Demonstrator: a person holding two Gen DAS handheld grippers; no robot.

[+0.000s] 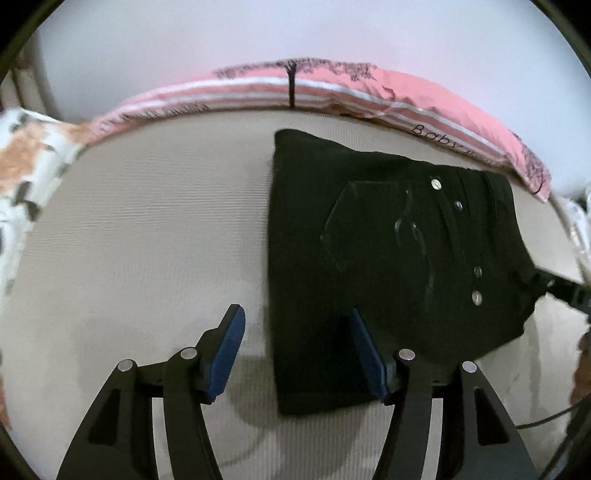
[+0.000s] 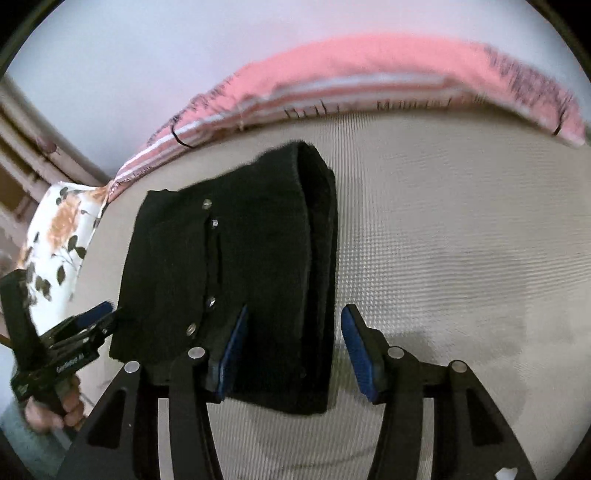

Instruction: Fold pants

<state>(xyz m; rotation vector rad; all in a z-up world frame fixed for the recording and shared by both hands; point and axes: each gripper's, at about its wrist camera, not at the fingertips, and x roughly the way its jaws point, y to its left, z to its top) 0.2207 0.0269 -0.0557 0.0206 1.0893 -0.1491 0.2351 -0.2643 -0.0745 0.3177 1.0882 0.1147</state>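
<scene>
1. The left hand-held gripper (image 1: 295, 352) stands with its blue pads (image 1: 229, 350) apart and nothing pressed between them; the near left edge of the black pants (image 1: 388, 251) lies under the gap, closer to its right pad.
2. The right hand-held gripper (image 2: 293, 354) is likewise spread, its pads clear of cloth; the right folded edge of the pants (image 2: 236, 266) runs up between the two fingers without being pinched.
3. Ahead of both grippers the pants lie folded into a compact rectangle on the beige ribbed bed surface (image 1: 147, 229), with a back pocket and a row of metal rivets facing up.
4. In the right wrist view the left hand-held gripper (image 2: 94, 317) shows at the lower left, just beside the pants' corner, held by a hand (image 2: 55, 413).
5. Beyond the pants, along the far edge of the bed, lies a pink striped pillow (image 1: 424, 96) with dark printing.
6. To the far left of it sits a white floral cushion (image 1: 29, 166).
7. Behind these is a pale wall (image 1: 295, 33).
</scene>
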